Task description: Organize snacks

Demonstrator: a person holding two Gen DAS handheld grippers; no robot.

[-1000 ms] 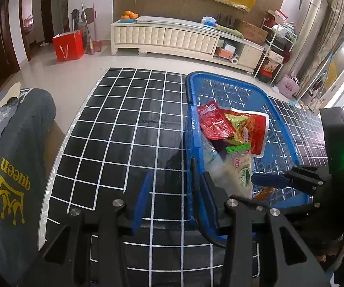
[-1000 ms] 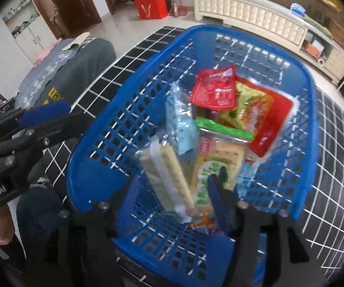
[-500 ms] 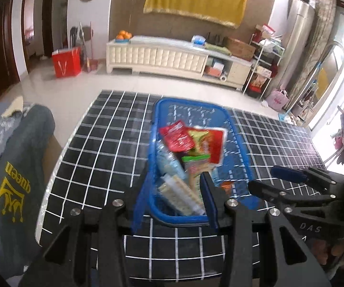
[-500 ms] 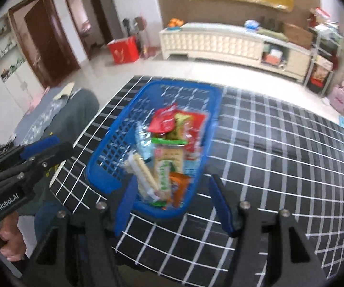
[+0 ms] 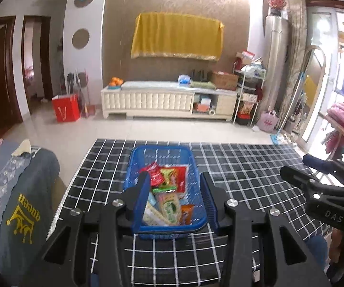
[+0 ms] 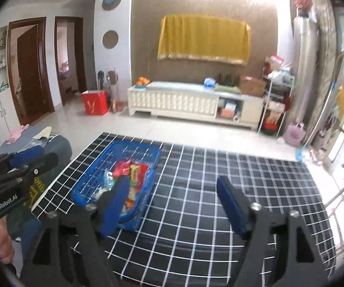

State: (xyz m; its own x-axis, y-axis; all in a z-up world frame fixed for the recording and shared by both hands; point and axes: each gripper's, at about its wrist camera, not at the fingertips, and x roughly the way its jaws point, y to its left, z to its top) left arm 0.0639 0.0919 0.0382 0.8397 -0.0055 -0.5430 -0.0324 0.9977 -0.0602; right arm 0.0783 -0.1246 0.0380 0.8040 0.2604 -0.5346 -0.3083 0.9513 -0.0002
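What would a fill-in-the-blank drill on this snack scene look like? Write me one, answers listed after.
1. The snack packets lie inside a ____ plastic basket.
2. The basket stands on a black tablecloth with a grid of ____ lines.
3. The cloth hanging on the far wall is ____.
4. Neither the left gripper nor the right gripper holds ____.

Missing words: blue; white; yellow; anything

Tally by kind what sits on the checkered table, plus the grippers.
Blue basket: 1
Snack packets in it: 6 visible, piled
Grippers: 2, left gripper open, right gripper with jaws opening, both empty
Total: 9
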